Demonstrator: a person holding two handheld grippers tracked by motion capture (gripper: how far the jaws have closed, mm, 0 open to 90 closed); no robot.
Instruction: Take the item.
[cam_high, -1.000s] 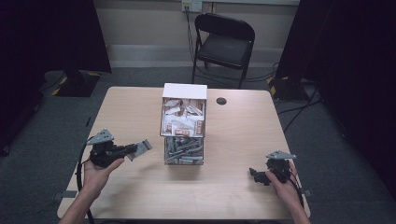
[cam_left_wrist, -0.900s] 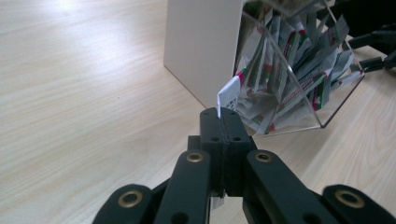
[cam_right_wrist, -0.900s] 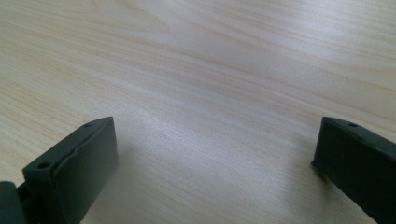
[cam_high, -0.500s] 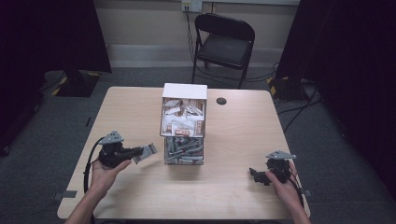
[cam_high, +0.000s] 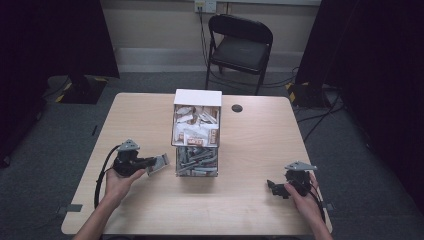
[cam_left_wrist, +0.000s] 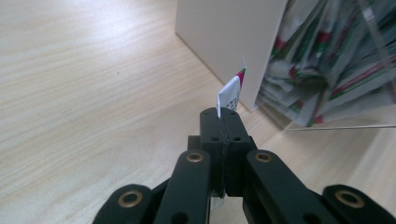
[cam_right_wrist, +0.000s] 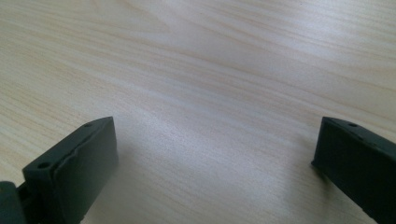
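Packet (cam_left_wrist: 232, 95) pinched flat in the left claw (cam_left_wrist: 224, 122), jaws pressed together on it so just a white corner with small print and a red and green tip pokes out above them. From the high view it looks like a thin pale sachet (cam_high: 158, 163) sticking out of that claw toward the box. Right in front of the claw, a bit off to its right, sits the box (cam_high: 196, 133): white top and side wall, clear front. Its upper level is stuffed with white sachets with brown labels (cam_high: 195, 127), the lower one with greyish packets (cam_high: 197, 161) marked red and green, same look as the one being held. Right claw (cam_high: 273, 187) is spread wide with nothing in it, low over bare table (cam_right_wrist: 196, 84), well away from the box.
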